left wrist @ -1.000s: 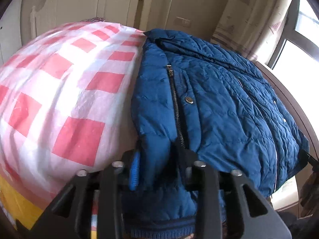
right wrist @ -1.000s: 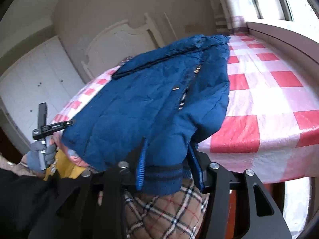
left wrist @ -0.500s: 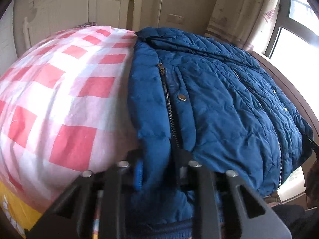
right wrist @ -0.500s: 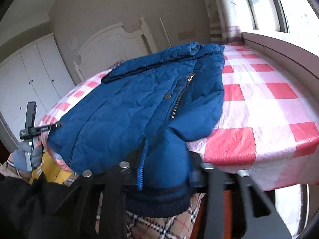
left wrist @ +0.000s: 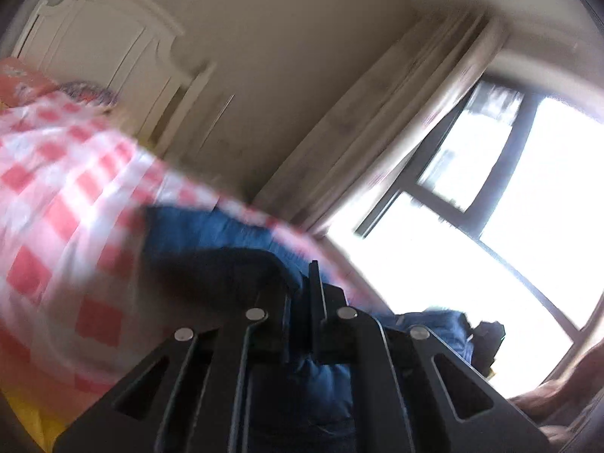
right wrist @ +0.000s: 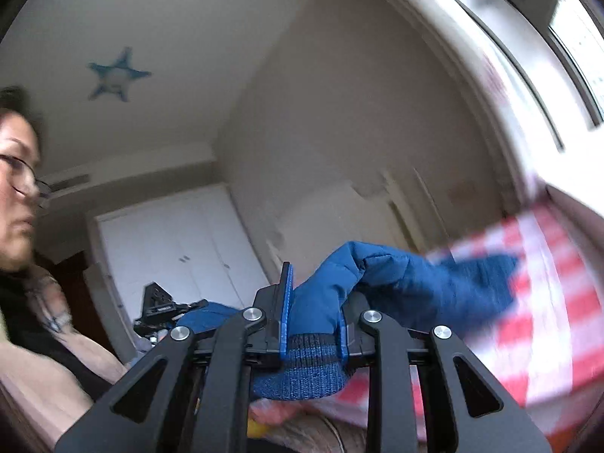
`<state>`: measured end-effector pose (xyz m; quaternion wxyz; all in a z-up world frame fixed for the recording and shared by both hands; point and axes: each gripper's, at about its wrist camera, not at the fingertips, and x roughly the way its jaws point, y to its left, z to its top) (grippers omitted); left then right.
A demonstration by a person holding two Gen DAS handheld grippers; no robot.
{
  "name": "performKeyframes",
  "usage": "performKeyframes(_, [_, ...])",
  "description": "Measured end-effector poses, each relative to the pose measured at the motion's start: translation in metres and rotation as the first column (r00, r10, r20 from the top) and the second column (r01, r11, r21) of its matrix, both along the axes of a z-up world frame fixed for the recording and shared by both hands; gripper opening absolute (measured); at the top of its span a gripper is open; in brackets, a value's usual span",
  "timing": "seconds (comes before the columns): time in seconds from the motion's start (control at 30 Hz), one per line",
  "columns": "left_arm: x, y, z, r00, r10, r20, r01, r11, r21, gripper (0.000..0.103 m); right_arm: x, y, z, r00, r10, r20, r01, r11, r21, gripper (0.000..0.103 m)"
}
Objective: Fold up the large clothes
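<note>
Both grippers clamped on the blue jacket (right wrist: 407,283), views badly motion-blurred. Right gripper (right wrist: 313,321): fingers (right wrist: 286,313) pinch the hem just above its knitted ribbed band (right wrist: 302,373), padded fabric bunches up out of the grip and trails right toward the bed (right wrist: 547,302) with the red-and-white checked cover. Left gripper (left wrist: 302,309): fingers close together with blue fabric (left wrist: 211,238) squeezed between them; the part right at the tips reads dark, in shadow. Jacket stretches between the two grippers, far end on the checked bed (left wrist: 56,196), near edge lifted off it. In the right view the left gripper (right wrist: 162,309) shows at lower left with a bit of blue fabric beside it. White headboard (left wrist: 94,45), curtain (left wrist: 377,132) and bright window (left wrist: 509,207) behind the bed.
</note>
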<state>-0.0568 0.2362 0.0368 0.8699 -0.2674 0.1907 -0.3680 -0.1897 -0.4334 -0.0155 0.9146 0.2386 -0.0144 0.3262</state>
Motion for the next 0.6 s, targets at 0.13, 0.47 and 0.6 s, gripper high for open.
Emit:
performKeyframes(0.13, [0.015, 0.014, 0.018, 0.999, 0.033, 0.019, -0.031, 0.992, -0.121, 0.007, 0.01, 0.011, 0.035, 0.998, -0.023, 0.053, 0.024, 0.999, -0.026, 0.025])
performKeyframes(0.47, [0.231, -0.029, -0.029, 0.903, 0.251, -0.35, -0.243, 0.968, 0.065, 0.035, 0.224, 0.006, 0.018, 0.882, -0.245, -0.403, 0.222, 0.969, -0.103, 0.033])
performKeyframes(0.6, [0.271, -0.006, -0.054, 0.822, 0.418, -0.388, -0.405, 0.906, 0.119, 0.072, 0.278, -0.027, -0.018, 0.78, -0.178, -0.601, 0.225, 0.974, 0.004, 0.083])
